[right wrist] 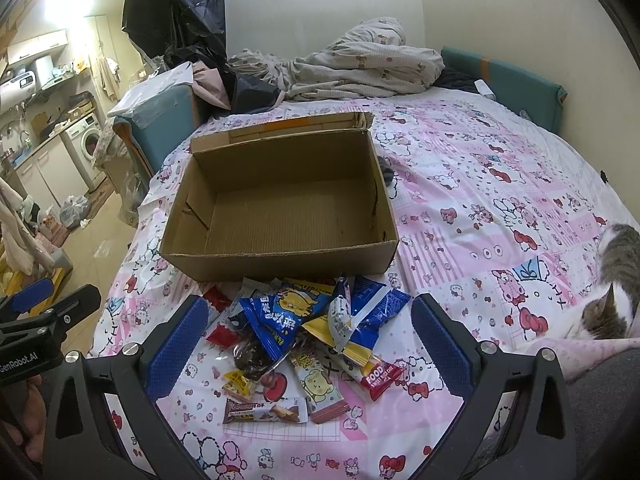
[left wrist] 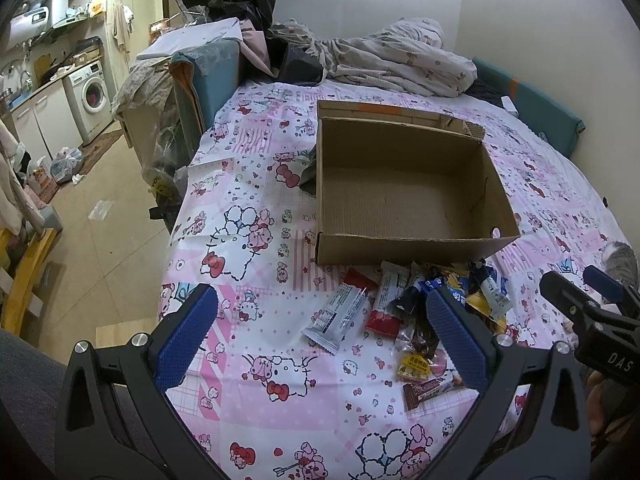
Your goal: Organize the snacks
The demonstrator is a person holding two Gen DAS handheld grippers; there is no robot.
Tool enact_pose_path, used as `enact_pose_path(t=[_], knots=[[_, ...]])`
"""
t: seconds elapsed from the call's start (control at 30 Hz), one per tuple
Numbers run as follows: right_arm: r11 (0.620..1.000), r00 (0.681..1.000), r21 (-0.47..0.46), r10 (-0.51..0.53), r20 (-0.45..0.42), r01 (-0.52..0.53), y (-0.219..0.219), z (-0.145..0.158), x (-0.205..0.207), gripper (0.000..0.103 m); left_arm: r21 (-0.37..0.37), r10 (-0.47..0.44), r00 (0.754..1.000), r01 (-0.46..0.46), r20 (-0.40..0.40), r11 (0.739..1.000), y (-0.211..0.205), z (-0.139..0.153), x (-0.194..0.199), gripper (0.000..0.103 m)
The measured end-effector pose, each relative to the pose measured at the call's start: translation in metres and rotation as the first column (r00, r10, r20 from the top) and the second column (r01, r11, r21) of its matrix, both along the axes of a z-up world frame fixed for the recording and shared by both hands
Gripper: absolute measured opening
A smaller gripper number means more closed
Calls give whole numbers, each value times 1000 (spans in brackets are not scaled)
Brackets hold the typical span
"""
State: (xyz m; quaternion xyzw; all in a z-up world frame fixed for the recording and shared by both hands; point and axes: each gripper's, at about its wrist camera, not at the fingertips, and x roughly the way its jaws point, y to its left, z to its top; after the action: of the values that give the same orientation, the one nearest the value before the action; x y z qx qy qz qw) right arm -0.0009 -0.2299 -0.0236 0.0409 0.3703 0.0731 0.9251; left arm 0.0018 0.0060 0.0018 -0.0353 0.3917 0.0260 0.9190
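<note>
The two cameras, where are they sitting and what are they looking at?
Left wrist: on the left gripper, facing the cardboard box; the right gripper shows.
Right wrist: on the right gripper, above the snack pile; the left gripper and a cat show.
Both share box, snacks, bedsheet.

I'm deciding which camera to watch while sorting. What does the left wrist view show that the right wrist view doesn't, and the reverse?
Only the left wrist view shows the grey-white wrapper lying clear of the pile, and much more bare floor. Only the right wrist view shows the cat's head and the red FOOD packet. Both show the empty box, the snack pile, the washing machine, and both grippers, left and right, open.
</note>
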Motion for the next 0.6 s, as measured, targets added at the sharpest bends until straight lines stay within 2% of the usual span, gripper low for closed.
enact_pose_path(t=[0.6], knots=[[1000,1000,6,-2,-2,2,-1,0,-1,103,-10,4,1000,-4,4,1000,2,-2,0,103]])
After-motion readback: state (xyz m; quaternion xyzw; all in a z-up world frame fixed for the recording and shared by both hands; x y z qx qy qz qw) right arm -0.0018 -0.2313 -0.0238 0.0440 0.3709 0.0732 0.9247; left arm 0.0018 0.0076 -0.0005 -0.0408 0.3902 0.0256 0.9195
